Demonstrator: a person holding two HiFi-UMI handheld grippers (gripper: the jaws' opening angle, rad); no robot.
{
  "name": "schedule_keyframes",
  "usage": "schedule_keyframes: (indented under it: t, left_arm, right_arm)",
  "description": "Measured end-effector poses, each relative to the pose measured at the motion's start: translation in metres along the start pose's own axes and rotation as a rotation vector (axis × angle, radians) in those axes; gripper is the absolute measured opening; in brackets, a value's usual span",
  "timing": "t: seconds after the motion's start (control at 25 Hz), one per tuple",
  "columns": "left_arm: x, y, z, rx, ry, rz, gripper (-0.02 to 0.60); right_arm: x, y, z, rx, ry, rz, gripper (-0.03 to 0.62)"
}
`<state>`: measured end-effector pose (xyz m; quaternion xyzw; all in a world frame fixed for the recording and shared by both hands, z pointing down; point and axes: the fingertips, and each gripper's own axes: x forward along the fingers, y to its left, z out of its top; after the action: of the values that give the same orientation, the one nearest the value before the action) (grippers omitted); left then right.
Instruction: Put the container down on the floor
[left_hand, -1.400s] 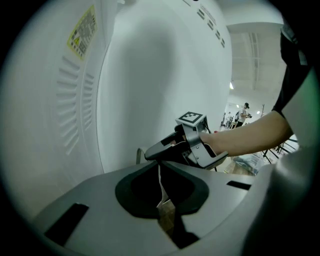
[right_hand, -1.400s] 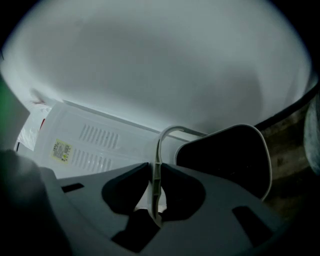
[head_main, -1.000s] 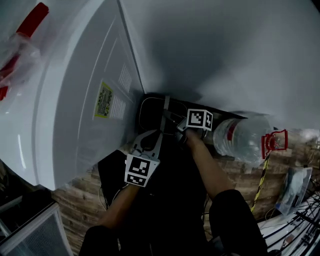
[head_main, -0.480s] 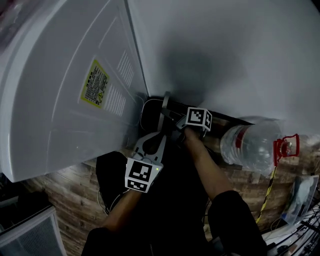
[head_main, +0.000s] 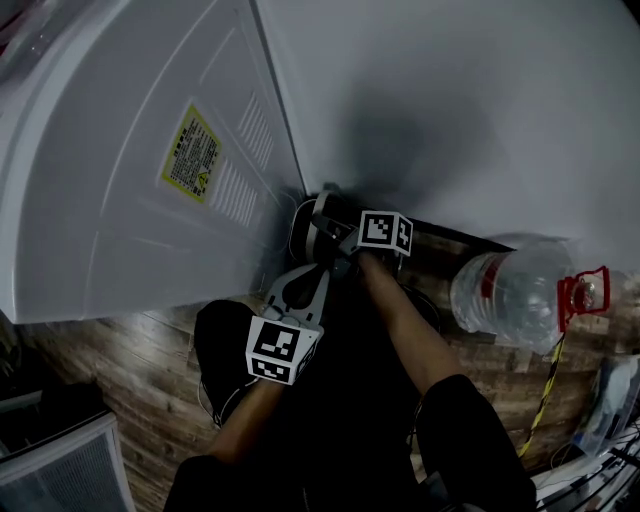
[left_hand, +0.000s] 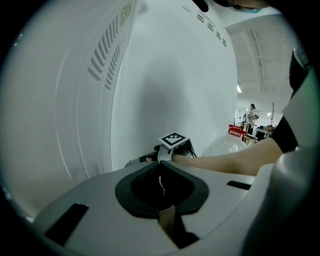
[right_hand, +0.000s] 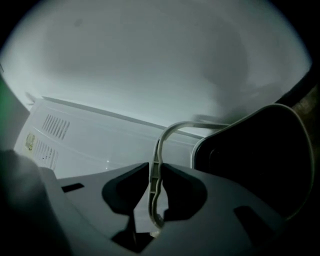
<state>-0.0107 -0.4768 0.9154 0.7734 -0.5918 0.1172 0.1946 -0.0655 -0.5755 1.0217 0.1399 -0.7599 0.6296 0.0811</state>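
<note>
Judging the set-down near its end: black container (right_hand: 250, 160) hangs by its pale handle (right_hand: 159, 145), pinched in the right gripper (right_hand: 155, 172) fingers, low above the wooden floor (head_main: 120, 360); left gripper (left_hand: 161, 167) fingers clenched, apparently empty; next, seat it flat, then release.

White appliance (head_main: 100, 250) with yellow label (head_main: 190, 152), black container (right_hand: 260, 160), brown wood-grain floor (head_main: 90, 370).
</note>
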Motion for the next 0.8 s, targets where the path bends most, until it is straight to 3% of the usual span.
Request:
schedule_keyframes:
  t: [0.32, 0.48, 0.64, 0.8]
  left_arm:
    - [0.000, 0.007, -0.002, -0.005, 0.000, 0.013, 0.025]
    - [0.002, 0.006, 0.001, -0.022, -0.012, -0.002, 0.025]
    - [0.008, 0.001, 0.013, -0.030, -0.050, -0.034, 0.025]
    - [0.010, -0.008, 0.029, -0.022, -0.073, -0.058, 0.025]
  right_arm:
    - [0.013, 0.007, -0.006, 0.054, 0.049, 0.084, 0.144]
    - [0.007, 0.000, -0.007, 0.004, 0.044, 0.037, 0.133]
    - [-0.006, -0.006, -0.002, -0.108, -0.008, -0.036, 0.012]
    - [-0.027, -0.003, 0.003, -0.252, -0.056, -0.130, 0.011]
